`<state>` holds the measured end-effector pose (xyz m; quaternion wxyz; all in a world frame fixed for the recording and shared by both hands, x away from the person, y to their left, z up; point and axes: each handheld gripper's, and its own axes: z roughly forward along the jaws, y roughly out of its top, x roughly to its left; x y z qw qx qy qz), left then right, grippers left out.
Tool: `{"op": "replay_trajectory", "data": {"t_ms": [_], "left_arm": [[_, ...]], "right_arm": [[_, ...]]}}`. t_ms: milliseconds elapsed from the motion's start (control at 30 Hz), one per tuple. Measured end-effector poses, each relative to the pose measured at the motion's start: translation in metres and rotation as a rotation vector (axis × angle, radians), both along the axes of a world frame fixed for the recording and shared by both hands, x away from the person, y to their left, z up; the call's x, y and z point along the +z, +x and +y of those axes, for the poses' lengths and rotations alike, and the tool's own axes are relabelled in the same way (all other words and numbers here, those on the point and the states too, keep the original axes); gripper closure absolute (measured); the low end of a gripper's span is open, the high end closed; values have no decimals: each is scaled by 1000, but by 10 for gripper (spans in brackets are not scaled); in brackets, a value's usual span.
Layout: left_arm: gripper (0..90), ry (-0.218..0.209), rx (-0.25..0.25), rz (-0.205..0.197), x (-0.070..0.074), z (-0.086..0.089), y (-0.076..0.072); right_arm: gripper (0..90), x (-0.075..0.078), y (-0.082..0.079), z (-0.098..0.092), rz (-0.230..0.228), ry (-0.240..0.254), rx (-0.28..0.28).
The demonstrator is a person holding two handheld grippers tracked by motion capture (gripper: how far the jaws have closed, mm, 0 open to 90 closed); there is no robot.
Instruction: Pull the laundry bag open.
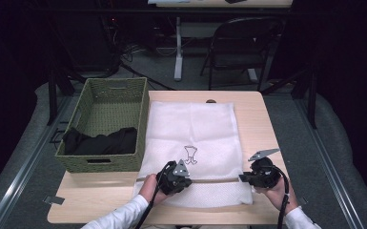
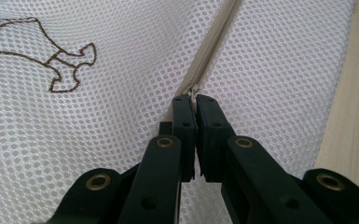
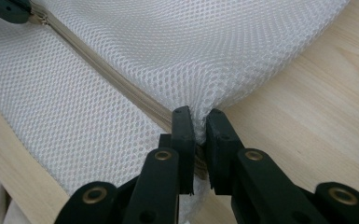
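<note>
A white mesh laundry bag (image 1: 190,129) lies flat on the wooden table (image 1: 257,124), with a brown outline figure (image 1: 190,154) stitched on it. A beige zipper (image 1: 214,180) runs across its near end. In the left gripper view my left gripper (image 2: 195,99) is shut on the zipper pull (image 2: 194,91); from above it (image 1: 188,181) points right along the zipper. My right gripper (image 3: 199,114) is shut on the bag's mesh corner (image 3: 200,105) at the zipper's end, and from above it (image 1: 241,178) sits at the bag's right edge. The left gripper (image 3: 4,9) also shows far off.
A green woven basket (image 1: 114,95) stands left of the bag with black clothing (image 1: 102,140) in its near end. Bare wood lies right of the bag and along the near edge (image 1: 100,200). A folding chair (image 1: 240,43) stands beyond the table.
</note>
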<state>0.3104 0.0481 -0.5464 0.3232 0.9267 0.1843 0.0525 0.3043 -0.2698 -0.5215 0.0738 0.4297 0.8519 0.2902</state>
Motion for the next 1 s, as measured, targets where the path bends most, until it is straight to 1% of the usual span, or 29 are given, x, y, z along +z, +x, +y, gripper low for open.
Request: {"op": "replay_trajectory", "data": {"t_ms": [33, 133, 167, 233, 267, 300, 333, 367, 433, 467, 500, 533, 567, 600, 633, 667, 700, 733, 800, 867, 900, 933, 967, 1000], "left_arm": [[872, 1, 0, -4, 0, 0, 0], [872, 4, 3, 1, 0, 1, 0], [872, 5, 6, 5, 0, 1, 0], [872, 11, 12, 6, 0, 3, 1], [872, 9, 23, 14, -2, 6, 3], [872, 9, 23, 14, -2, 6, 3], [872, 6, 30, 20, -2, 9, 3], [872, 6, 36, 20, -2, 10, 3], [872, 15, 33, 19, -2, 13, 3], [872, 23, 37, 21, -2, 17, 2], [872, 23, 37, 21, -2, 17, 2], [872, 15, 42, 27, -2, 19, 3], [872, 18, 47, 26, -2, 21, 3], [872, 22, 53, 26, -2, 23, 2], [872, 25, 60, 28, -1, 28, 2], [871, 25, 60, 28, -1, 28, 2], [872, 25, 64, 31, -1, 30, 2], [871, 20, 68, 35, -1, 32, 2], [872, 32, 79, 36, -1, 38, 2], [872, 33, 89, 32, -1, 41, 2], [871, 29, 99, 36, -1, 43, 2], [872, 28, 100, 41, -1, 45, 2], [872, 38, 109, 34, 0, 47, 2], [872, 37, 111, 39, 0, 50, 2]], "right_arm": [[836, 0, 0, 1, 0, -2, 2], [837, -1, 1, 1, 2, -11, 10], [837, -1, 1, 1, 0, -7, 8], [837, -1, 1, -1, -3, -15, -4], [837, -1, 1, -2, 2, -9, -13], [837, -1, 1, -2, 2, -9, -13], [837, -1, 1, -3, -2, -17, -14], [837, 0, 1, -4, -5, -14, -17], [836, 0, 0, -3, 2, -10, -20], [837, -1, 0, -3, 2, -15, -19], [836, -1, 0, -3, 2, -16, -19], [837, -1, 1, -3, 6, -9, -22], [837, -1, 1, -3, 6, -9, -22], [836, -2, 1, -3, -3, -20, -14], [836, -2, 1, -3, 2, -19, -16], [836, -2, 1, -3, 2, -19, -16], [837, -1, 2, -3, -7, -27, -11], [836, -2, 1, -3, -1, -20, -18], [836, -2, 1, -2, 2, -27, -19], [836, -2, 2, -3, -1, -32, -14], [837, -2, 2, -3, -6, -33, -13], [837, -2, 2, -3, -4, -33, -17], [836, -2, 2, -3, 0, -34, -18], [836, -2, 2, -3, 0, -34, -18]]}}
